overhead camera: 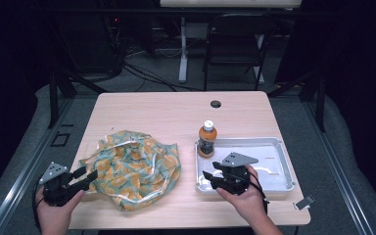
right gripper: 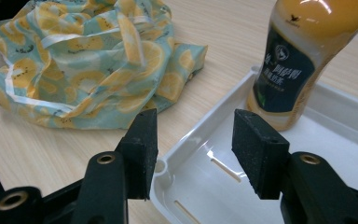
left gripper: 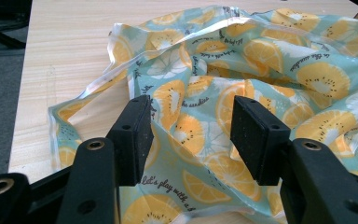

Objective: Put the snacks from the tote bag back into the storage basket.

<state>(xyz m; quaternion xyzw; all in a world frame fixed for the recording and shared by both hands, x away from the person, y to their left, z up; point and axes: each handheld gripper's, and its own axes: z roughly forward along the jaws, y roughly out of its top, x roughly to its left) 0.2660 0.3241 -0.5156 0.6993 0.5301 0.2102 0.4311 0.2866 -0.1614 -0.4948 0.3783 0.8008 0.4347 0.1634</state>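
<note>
Here, near the table's [overhead camera: 176, 117] front edge: right gripper [overhead camera: 210, 176] over the tray's [overhead camera: 274, 143] near-left corner, jaws wide apart, holding nothing. Bottle [overhead camera: 207, 138] upright farther back in the tray's far-left corner, just ahead of the jaws. Likely to topple if clipped off-centre. Left gripper [overhead camera: 89, 177] open over the bag [overhead camera: 137, 166], front-left.

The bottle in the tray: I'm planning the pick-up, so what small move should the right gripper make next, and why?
Probably ease the right gripper forward, toward the bottle. Its jaws stand open with nothing between them, over the near rim of the tray, and the bottle stands upright farther in, off to one side of the gap. The left gripper is open at the bag.
</note>
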